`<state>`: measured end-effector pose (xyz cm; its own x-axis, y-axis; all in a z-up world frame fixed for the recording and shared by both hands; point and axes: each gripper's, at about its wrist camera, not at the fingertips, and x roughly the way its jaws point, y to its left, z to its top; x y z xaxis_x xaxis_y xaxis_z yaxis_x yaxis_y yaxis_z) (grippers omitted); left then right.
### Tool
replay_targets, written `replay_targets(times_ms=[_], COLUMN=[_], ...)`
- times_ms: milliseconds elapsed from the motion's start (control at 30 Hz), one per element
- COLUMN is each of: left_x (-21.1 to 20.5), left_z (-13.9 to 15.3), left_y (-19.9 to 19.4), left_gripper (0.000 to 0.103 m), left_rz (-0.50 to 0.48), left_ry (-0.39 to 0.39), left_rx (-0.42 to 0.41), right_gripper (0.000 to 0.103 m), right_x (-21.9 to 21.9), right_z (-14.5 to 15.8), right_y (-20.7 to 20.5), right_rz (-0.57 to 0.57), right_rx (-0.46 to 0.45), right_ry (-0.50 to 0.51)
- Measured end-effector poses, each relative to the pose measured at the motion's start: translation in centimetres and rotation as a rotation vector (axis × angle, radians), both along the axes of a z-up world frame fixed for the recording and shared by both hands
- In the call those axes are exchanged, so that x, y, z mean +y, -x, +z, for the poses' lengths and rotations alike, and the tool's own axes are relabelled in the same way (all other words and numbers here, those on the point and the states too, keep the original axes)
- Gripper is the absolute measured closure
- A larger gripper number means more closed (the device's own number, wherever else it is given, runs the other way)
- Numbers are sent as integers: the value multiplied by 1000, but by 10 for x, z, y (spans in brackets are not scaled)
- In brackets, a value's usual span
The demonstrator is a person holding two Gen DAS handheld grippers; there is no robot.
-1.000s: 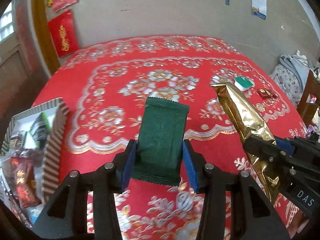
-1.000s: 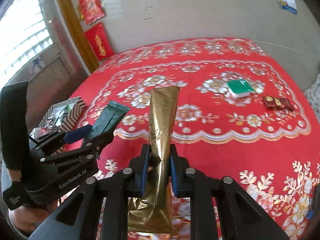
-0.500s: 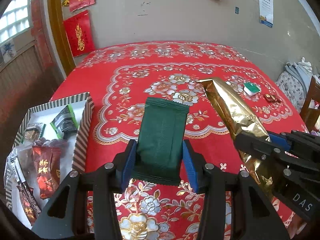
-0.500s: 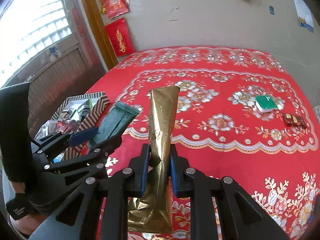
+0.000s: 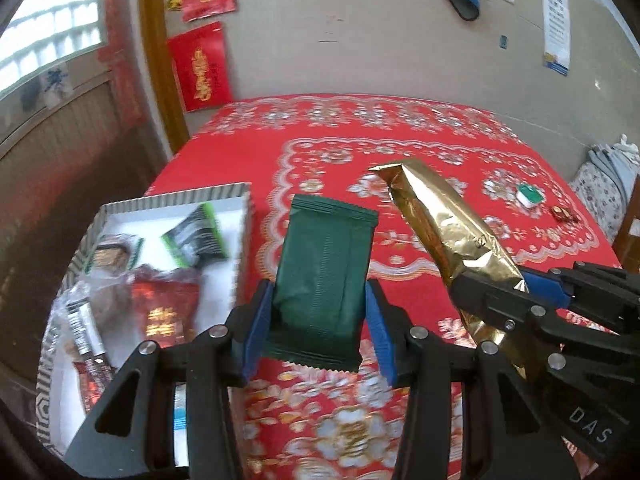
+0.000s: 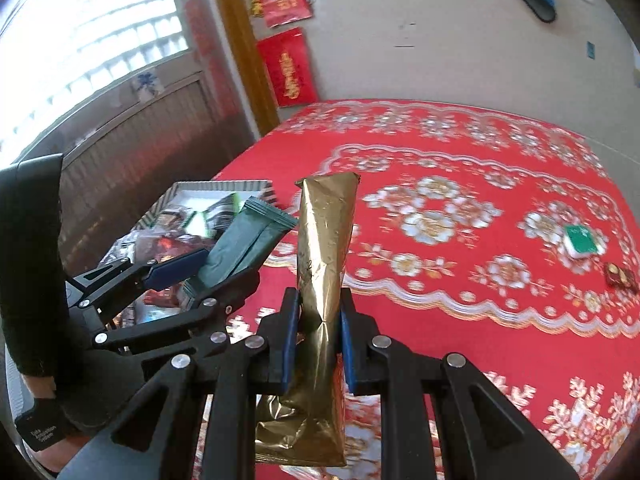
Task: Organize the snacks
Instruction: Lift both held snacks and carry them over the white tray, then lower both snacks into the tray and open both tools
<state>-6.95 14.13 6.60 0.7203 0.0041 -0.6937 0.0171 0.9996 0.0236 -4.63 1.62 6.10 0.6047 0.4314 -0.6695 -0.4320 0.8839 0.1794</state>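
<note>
White letters "DAS" appear on the black body of the right tool (image 5: 492, 286), seen from the left wrist. Printing on the person's dark glove (image 6: 40, 428) and gold characters on the red wall hanging (image 6: 290, 68) are illegible.

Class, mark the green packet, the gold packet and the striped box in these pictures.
green packet (image 5: 324, 280), left wrist view, middle of its front face
gold packet (image 6: 324, 248), right wrist view, upper body above the pads
striped box (image 5: 243, 236), left wrist view, right wall
</note>
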Motion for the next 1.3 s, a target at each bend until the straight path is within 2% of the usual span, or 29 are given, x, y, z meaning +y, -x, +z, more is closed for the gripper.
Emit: replay_targets(times_ms=[100,467,633,867,1300], left_x=[19,91,124,165,184], left_z=[1,-1,-6,-14,-29], left_y=[5,31,41,56,62], left_gripper=[55,55,55,55,55], left_rz=[35,177,247,333,370], left_ry=[6,8,12,16,-3], left_rx=[-4,-6,7,14,19], right_gripper=[85,85,84,82,82], right_x=[17,91,125,173,191], right_z=[-1,1,-6,-17,-34], right_y=[-1,5,8,14,18], right_rz=[43,190,251,333,368], right_rx=[14,8,37,55,97], right_ry=[-16,23,13,53,54])
